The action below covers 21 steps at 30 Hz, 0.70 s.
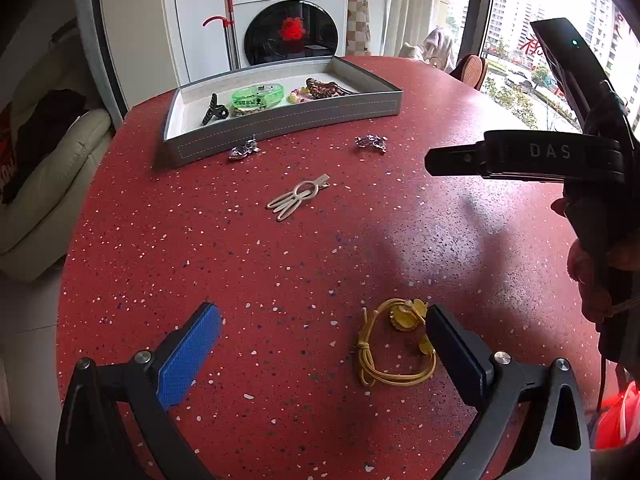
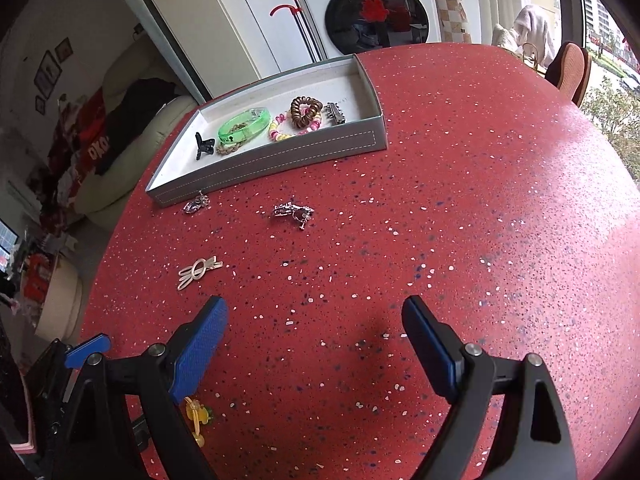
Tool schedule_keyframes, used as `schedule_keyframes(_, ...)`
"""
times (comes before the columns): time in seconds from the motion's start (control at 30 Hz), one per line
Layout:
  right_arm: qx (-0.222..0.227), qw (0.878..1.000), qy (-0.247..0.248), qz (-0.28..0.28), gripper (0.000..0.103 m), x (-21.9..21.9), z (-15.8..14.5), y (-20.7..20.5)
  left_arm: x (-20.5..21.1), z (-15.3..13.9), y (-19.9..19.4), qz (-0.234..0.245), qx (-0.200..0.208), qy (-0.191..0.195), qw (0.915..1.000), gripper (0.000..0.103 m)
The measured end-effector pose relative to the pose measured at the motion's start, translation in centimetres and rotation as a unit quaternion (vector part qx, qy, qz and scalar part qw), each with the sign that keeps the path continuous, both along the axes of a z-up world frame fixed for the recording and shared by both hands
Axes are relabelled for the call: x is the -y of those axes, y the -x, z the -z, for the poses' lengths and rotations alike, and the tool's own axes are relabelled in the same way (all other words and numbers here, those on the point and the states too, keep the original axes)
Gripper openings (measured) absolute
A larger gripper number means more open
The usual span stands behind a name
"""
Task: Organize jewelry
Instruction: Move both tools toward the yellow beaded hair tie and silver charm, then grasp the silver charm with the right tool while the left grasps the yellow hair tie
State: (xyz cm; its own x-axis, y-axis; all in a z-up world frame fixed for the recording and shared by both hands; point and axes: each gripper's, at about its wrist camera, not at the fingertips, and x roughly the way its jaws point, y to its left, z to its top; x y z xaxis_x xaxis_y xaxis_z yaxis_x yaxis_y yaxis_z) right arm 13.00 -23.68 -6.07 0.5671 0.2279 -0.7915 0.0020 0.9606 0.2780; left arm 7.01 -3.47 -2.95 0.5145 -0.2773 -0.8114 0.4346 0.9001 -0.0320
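Your left tongs are gaping wide, empty, yellow hair tie lying against the right finger | your right tongs are hovering open, empty, over bare counter | grey tray is sitting beyond, holding bracelets.

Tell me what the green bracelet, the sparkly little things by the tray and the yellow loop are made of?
The green bracelet looks like clear, glossy plastic, since light shines through it. The two sparkly pieces look like polished silver-coloured metal with bright glints, though plated plastic is possible. The yellow loop seems a matte knotted cord or elastic, with glossy, probably plastic, flowers.
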Motion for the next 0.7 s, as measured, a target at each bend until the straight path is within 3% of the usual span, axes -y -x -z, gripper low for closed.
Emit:
schedule_keyframes(0.17, 0.004, 1.0, 0.029, -0.011, 0.091, -0.5, -0.3, -1.3, 1.8, 0.4, 0.6, 0.019, 0.002, -0.011, 0.9998, 0.103)
schedule_keyframes(0.7, 0.004, 0.996, 0.061, -0.057, 0.088, -3.0, 0.7, -6.3, 2.3, 2.0, 0.7, 0.003, -0.006, -0.023, 0.9997, 0.103)
